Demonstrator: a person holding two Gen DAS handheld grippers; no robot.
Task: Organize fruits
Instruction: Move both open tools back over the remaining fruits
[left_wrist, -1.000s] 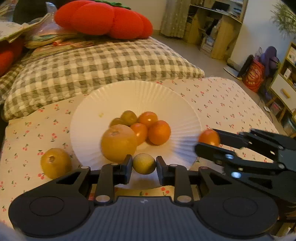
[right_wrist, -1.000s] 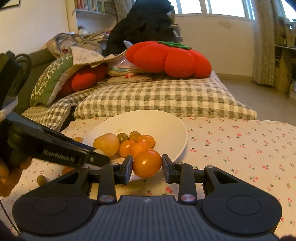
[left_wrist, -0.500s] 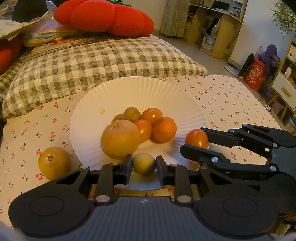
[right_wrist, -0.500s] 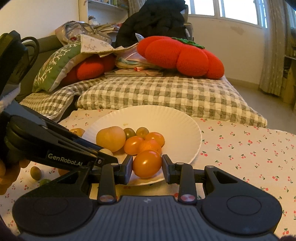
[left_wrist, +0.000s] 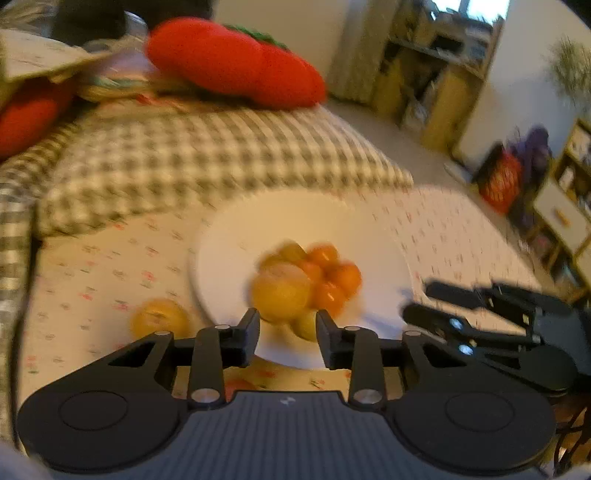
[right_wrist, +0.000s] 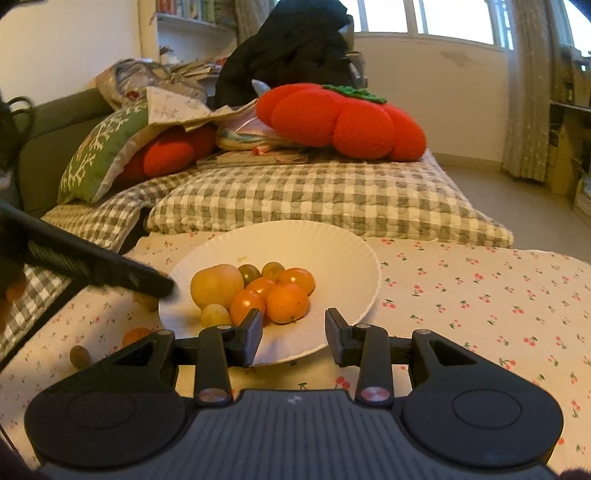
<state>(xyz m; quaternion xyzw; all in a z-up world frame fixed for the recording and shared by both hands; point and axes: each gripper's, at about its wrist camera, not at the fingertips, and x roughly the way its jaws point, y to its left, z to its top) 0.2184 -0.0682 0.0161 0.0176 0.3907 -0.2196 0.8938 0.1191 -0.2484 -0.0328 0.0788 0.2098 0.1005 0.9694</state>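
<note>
floral-clothed table (right_wrist: 480, 295) carries the white plate (right_wrist: 354, 258) of piled fruits (right_wrist: 258, 291); with left gripper (left_wrist: 287, 325) and right gripper (right_wrist: 293, 332) both spread and empty, a careless nudge could roll the pile off.

Two low, close wrist views, both facing the plate (right_wrist: 354, 258).
</note>
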